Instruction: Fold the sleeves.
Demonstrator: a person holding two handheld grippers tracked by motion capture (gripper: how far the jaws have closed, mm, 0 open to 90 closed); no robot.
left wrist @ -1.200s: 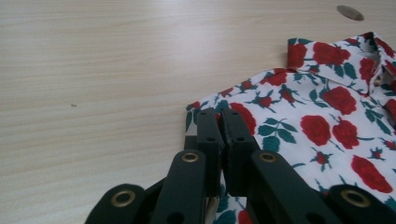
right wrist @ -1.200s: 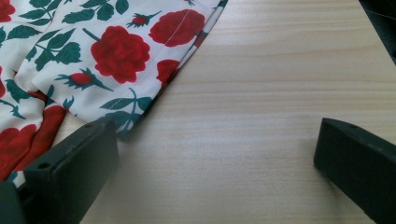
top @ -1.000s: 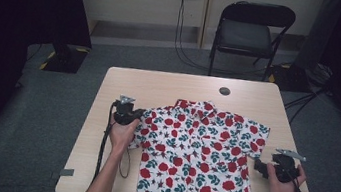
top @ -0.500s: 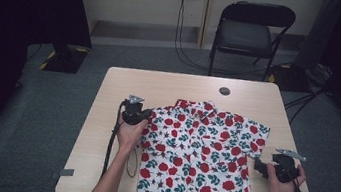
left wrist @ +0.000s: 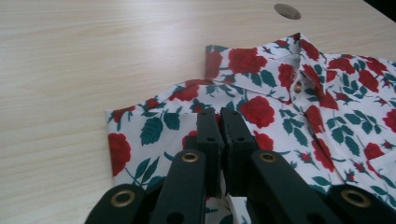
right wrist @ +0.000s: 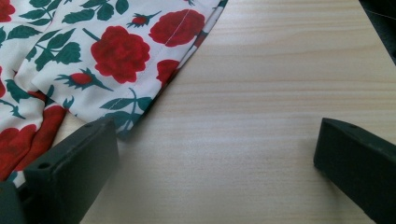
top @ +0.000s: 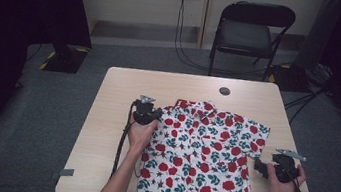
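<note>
Worktop (top: 115, 118): one pale wood top, with one dark round grommet (top: 224, 91) near its far edge. One black folding chair (top: 253, 34) stands on the floor beyond it, well apart.

Shirt (top: 199, 160): one short-sleeved shirt, white with red roses and green leaves, spread flat and buttoned on the worktop, collar (left wrist: 308, 56) toward the far edge, hem at the near edge. Two sleeves. The one on my left looks folded in over the body, its edge lying straight in my left gripper view; the one on my right lies spread out toward the worktop's right side.

My left gripper (left wrist: 219, 122): jaws fully closed, tips together, resting over the shoulder area of the folded left sleeve (left wrist: 140, 135). I cannot tell if any cloth is pinched between them; none shows.

My right gripper (right wrist: 215, 140): jaws wide apart, holding nothing, low over bare wood just beside the edge of the right sleeve (right wrist: 116, 56). One jaw sits at the cloth's edge.

Step in hand, as I judge it: folding the shirt, left side done, right sleeve next. The next move calls for sliding my right jaws onto the sleeve hem, closing on one layer, and carrying it across without dragging the body askew.
</note>
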